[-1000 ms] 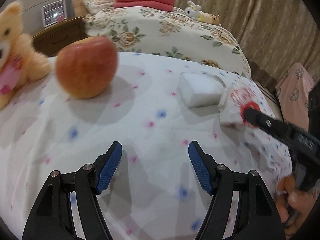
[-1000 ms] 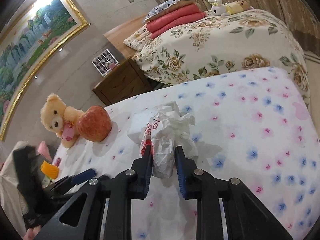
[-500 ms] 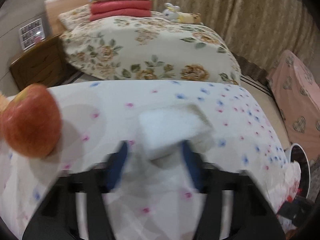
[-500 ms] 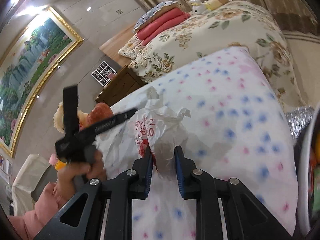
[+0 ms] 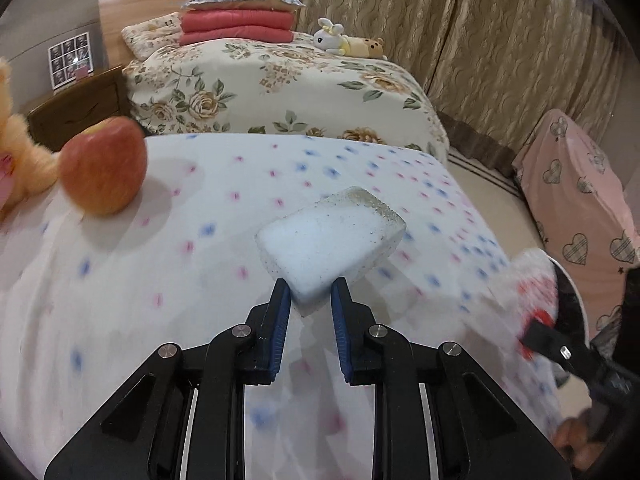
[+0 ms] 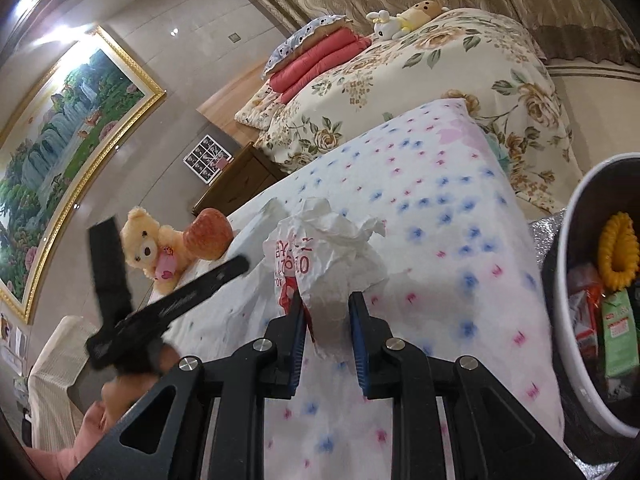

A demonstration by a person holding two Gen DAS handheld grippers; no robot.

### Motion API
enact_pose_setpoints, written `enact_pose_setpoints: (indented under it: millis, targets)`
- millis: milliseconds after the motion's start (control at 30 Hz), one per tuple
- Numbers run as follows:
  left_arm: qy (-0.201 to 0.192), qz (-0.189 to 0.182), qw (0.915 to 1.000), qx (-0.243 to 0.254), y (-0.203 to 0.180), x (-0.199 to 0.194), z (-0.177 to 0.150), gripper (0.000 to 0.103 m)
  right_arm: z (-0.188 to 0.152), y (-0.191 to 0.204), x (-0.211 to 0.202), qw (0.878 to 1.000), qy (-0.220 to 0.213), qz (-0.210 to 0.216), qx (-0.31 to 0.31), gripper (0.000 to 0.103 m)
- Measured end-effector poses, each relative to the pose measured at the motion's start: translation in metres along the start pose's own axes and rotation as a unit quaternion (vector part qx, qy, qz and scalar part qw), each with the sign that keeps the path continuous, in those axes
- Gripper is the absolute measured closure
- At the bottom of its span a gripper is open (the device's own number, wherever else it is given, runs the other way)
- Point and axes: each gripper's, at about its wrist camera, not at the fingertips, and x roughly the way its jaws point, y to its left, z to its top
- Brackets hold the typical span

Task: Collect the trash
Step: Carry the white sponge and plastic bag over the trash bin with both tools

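2 grippers: left gripper (image 5: 307, 297) pinches 1 sponge (image 5: 330, 238), right gripper (image 6: 327, 312) 1 bag (image 6: 326, 246) (crumpled).

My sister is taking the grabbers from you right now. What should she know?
Left gripper: shut on the white sponge, lifted off the flowered cloth.
Right gripper: shut on the crumpled bag, close to the bin at its right.
Bin already holds some wrappers.
Left to do: drop the bag in, then the sponge.
The apple and teddy bear sit untouched on the cloth.
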Motion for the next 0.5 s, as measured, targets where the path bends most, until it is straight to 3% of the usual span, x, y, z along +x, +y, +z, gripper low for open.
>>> enact_pose_setpoints:
  millis: [300,500]
  targets:
    - [-0.009,-0.004,0.9996,-0.026,-0.022,-0.05,-0.049,0.083,-0.022,-0.001,-0.029,1.0,-0.005,-0.004,-0.009,0.082]
    - [-0.018,-0.002,0.9998,-0.012,-0.039,-0.071,-0.067,0.083,-0.034,0.001,-0.046,1.0,-0.012,-0.009,-0.017,0.082]
